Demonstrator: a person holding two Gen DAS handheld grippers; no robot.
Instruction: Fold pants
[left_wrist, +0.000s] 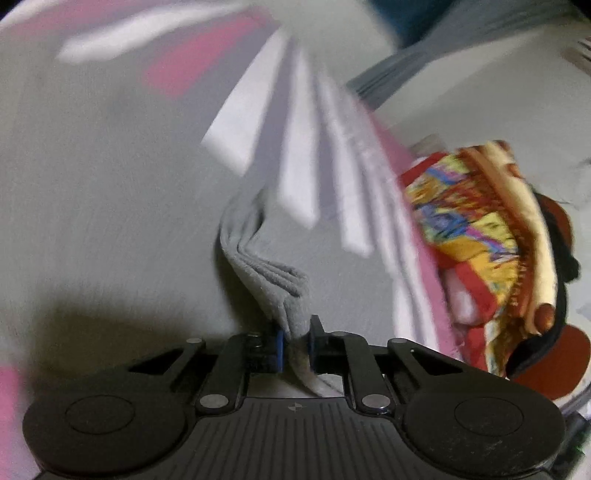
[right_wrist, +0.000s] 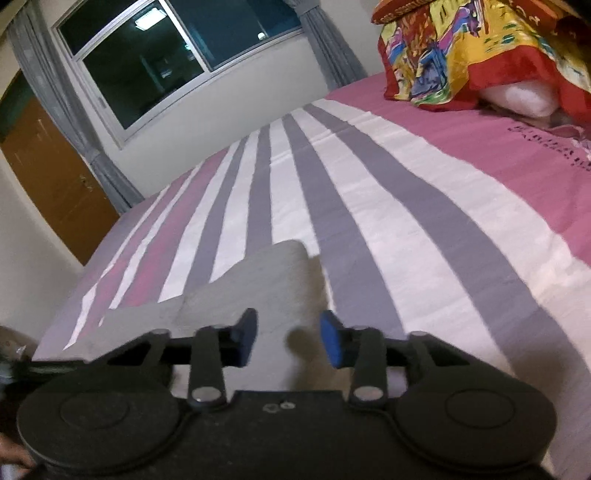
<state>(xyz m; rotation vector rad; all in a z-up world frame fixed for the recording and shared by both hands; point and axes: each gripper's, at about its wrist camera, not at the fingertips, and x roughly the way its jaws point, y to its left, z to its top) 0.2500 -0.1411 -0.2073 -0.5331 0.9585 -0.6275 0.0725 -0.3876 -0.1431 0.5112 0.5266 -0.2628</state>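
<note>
Left gripper is closed on a bunched edge of the grey pants; the cloth is pinched between its two blue pads and several folded layers stand just in front of the fingertips. Only the left wrist view shows this grip. This view is blurred, so I cannot tell how far the grey cloth spreads to the left of the fingers. To the right of the left gripper lies a colourful pillow on the striped bedsheet.

Right gripper is open, with a wide gap between its blue pads, and holds nothing. The pants lie flat on the bedsheet just ahead of its fingertips, and partly under them. Only this view shows the room: a window and a brown door far ahead to the left, and the pillow far ahead to the right.
</note>
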